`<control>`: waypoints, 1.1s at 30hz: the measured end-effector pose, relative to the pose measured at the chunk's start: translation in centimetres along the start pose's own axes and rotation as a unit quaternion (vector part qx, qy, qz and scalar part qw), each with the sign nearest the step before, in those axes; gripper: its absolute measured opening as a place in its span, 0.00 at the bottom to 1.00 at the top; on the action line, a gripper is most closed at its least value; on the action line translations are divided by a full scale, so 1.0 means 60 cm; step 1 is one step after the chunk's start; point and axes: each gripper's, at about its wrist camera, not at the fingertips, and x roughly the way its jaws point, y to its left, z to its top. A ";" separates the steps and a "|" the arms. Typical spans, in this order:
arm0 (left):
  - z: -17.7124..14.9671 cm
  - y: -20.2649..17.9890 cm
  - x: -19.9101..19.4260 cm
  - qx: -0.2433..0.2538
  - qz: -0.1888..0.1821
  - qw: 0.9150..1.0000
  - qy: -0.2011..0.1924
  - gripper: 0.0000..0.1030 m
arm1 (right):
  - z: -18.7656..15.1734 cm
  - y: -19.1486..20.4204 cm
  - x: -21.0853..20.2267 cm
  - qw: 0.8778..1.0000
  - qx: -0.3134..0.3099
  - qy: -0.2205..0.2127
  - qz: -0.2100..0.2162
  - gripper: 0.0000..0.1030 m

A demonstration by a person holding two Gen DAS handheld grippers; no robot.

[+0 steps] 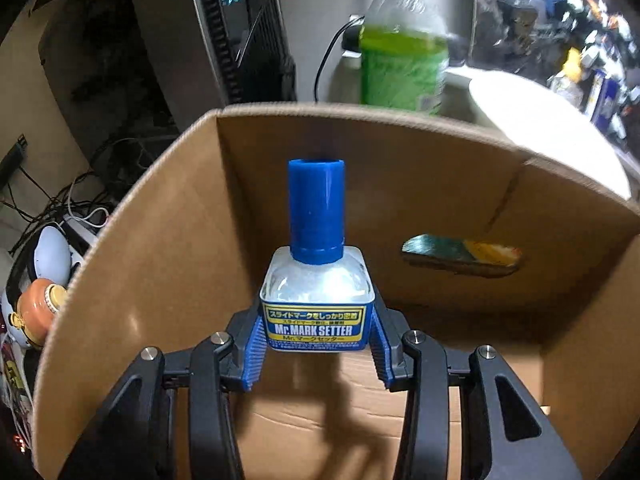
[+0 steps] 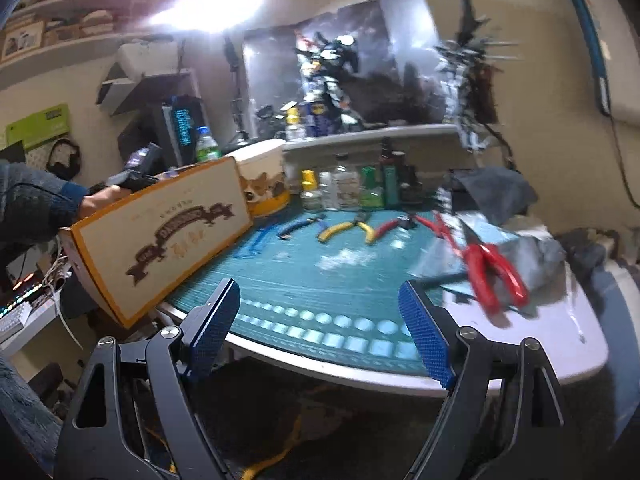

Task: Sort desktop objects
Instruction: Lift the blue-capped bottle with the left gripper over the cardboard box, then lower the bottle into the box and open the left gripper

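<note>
Left gripper (image 1: 318, 330) is clamped on the bottle (image 1: 318, 280), blue pads squeezing the label band on both flat sides, blue cap up. Low grip on the square body makes sense: flat faces give the pads full contact, and the round cap would slip. Bottle hangs upright inside the box (image 1: 132, 264), near its left wall, clear of the floor as far as I can tell, since a shadow falls on the cardboard below. One flat colourful item (image 1: 462, 254) already lies near the far-right corner of the box floor, so I read the box as the collection bin and this as a drop-off in progress. Keeping the bottle upright looks deliberate: liquid inside, and it should stand on its base rather than tip. In the right wrist view the box sits at the left edge of the desk (image 2: 580, 344), beside the green mat (image 2: 304, 276), with the person's hand (image 2: 100, 200) and left gripper reaching in over the top. Right gripper (image 2: 320, 324) is wide apart and empty, held off the desk's front edge facing the mat, probably staged for the next pick. Candidates still out: cutters (image 2: 348, 228) along the mat's far edge, red pliers (image 2: 492, 272) at the right edge. The right view is blurred, so smaller items are unclear.
</note>
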 end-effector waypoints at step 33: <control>0.005 -0.077 -0.063 0.040 0.026 0.997 0.056 0.83 | -0.004 0.054 0.036 0.998 -0.038 0.017 0.036 0.78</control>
